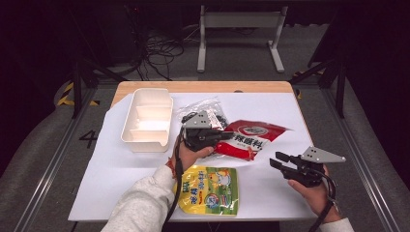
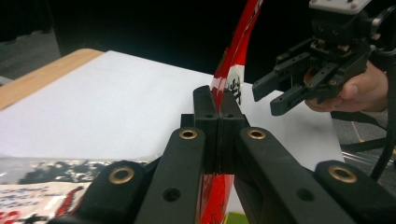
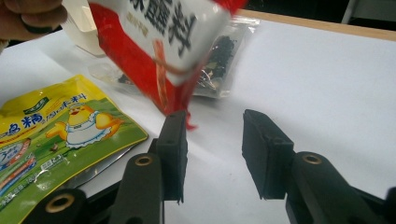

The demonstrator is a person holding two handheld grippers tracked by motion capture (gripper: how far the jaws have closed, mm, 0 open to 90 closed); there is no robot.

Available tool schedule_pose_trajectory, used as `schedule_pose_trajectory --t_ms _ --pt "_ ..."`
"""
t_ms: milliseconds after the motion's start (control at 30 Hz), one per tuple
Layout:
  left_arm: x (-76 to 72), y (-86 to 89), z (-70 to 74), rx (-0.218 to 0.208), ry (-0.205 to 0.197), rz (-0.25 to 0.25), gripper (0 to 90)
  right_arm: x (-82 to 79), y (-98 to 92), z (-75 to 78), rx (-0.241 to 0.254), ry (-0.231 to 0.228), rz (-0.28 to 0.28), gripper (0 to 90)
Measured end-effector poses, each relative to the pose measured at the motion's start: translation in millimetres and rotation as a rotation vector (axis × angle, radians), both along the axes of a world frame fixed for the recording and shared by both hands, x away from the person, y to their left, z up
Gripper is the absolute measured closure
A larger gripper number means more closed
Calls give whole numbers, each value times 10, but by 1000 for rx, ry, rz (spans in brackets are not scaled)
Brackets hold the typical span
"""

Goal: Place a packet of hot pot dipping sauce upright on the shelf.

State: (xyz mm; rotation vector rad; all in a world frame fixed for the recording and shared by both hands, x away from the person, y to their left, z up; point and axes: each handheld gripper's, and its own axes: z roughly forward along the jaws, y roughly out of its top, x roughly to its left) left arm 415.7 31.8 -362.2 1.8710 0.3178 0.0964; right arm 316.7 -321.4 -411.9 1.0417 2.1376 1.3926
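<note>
Left claw (image 1: pixel 227 137) is clamping the red pouch (image 1: pixel 251 137) by its edge, jaws pressed tight on the film; in the left gripper view the pouch (image 2: pixel 236 56) is standing edge-on, rising out of the closed jaws. Pouch is sitting mid-counter, its right part reaching toward the right side, lifted off the white sheet at the gripped end.

Right claw (image 1: pixel 279 160) is holding nothing, jaws partly apart; it is sitting just right of the pouch, near the counter's near-right corner. In the right gripper view the pouch's lower corner (image 3: pixel 175 100) is hanging just beyond the left jaw tip, not between the pads.

Yellow pouch (image 1: pixel 209 190) is lying flat at the near edge. White divided box (image 1: pixel 147 118) is occupying the far left. Clear bag of dark bits (image 1: pixel 212 112) is lying behind the red pouch.

Open room: counter (image 1: pixel 285 111) is bare along the far right.
</note>
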Motion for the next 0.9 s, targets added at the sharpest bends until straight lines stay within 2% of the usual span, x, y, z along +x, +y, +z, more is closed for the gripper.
schedule_pose_trajectory --t_ms 100,333,467,667,767,900 --pt "30 152 105 0 -23 35 900 -26 -15 -14 3 12 -1 574" --pt "84 474 302 -9 -54 93 900 -96 7 -42 -67 3 8 520" --pt "109 606 372 -20 -58 118 900 -113 29 -64 -89 9 13 489" --pt "139 778 459 -14 -91 151 900 -99 54 -94 -95 19 22 474" --pt "159 917 494 -25 -93 179 900 -81 75 -88 -93 15 27 463" --pt "168 1111 553 -2 -116 230 900 -57 118 -94 -95 13 39 457"
